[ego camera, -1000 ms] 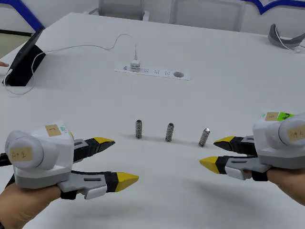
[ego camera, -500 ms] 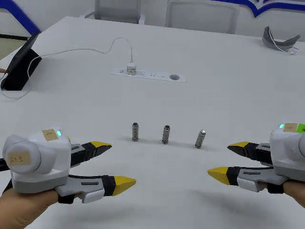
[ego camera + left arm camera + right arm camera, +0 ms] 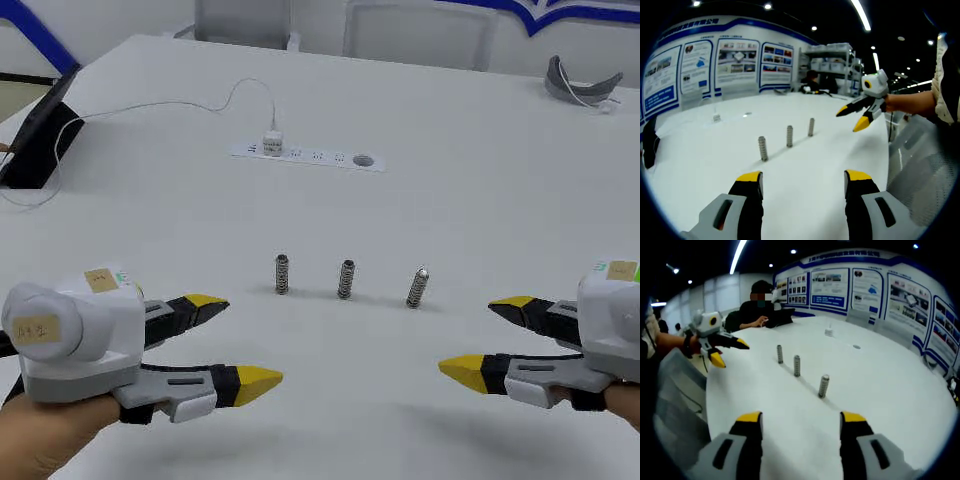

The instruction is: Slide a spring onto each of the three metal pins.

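Hovering the left gripper [image 3: 240, 340] to the left of the middle pin [image 3: 346, 279] and nearer us, we hold its yellow-tipped jaws spread wide with nothing between them. Just left of the middle pin stands the left pin [image 3: 282, 274], upright, with a spring [image 3: 282, 281] coiled round it. The middle pin wears a coil too and looks upright. Just right of it, the right pin [image 3: 417, 287] carries its coil with a bright cap showing on top, and it leans slightly. To our eye all three pins are dressed, so the task looks finished or very near it. Right of the middle pin and nearer us, the right gripper [image 3: 480, 336] hangs over the table [image 3: 480, 180], jaws likewise parted and empty.

We judge these pieces light, thin and easy to tip, the leaning one most of all. The coils should give under pressure and could slip or ping out of hard jaw tips. If we must reseat one, we would pinch gently at mid-coil, across its width, and steady the pin low down.

Bare white tabletop lies on every side of the middle pin, so both grippers can approach freely. Well beyond it sits the power strip [image 3: 305, 157] with its plugged cable. The table's near edge lies on our side, behind the grippers.
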The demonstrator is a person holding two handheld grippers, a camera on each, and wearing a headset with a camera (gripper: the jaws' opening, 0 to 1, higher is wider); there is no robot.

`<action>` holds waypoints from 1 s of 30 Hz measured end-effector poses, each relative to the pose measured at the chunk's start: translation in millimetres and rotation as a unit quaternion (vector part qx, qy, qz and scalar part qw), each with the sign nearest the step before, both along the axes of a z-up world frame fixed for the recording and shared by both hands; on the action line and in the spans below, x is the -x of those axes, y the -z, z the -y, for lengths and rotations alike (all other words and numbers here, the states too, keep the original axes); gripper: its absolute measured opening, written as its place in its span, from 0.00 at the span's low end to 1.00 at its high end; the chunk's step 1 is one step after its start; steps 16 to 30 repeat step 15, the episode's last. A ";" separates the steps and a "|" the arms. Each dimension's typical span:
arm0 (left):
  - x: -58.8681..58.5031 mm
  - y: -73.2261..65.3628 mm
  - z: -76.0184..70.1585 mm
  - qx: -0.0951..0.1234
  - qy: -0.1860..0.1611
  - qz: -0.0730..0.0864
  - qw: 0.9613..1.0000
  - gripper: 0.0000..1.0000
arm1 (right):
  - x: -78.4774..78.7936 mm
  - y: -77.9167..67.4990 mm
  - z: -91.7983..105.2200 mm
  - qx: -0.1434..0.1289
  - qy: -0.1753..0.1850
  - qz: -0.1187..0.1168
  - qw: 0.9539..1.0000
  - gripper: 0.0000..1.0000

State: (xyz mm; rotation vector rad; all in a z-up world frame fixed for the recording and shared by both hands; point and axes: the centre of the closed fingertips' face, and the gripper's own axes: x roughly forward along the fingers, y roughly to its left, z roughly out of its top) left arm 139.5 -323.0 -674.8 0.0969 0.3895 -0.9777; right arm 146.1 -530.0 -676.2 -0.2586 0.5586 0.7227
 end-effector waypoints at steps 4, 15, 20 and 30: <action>-3.0 1.4 -1.6 0.002 -0.003 -0.002 1.000 0.68 | 0.1 -0.4 0.5 -0.002 0.003 0.000 1.000 0.65; -4.2 2.2 -1.4 0.005 -0.003 -0.005 1.000 0.68 | 2.4 -1.7 -1.8 -0.002 0.007 0.002 1.000 0.66; -4.2 2.2 -1.4 0.005 -0.003 -0.005 1.000 0.68 | 2.4 -1.7 -1.8 -0.002 0.007 0.002 1.000 0.66; -4.2 2.2 -1.4 0.005 -0.003 -0.005 1.000 0.68 | 2.4 -1.7 -1.8 -0.002 0.007 0.002 1.000 0.66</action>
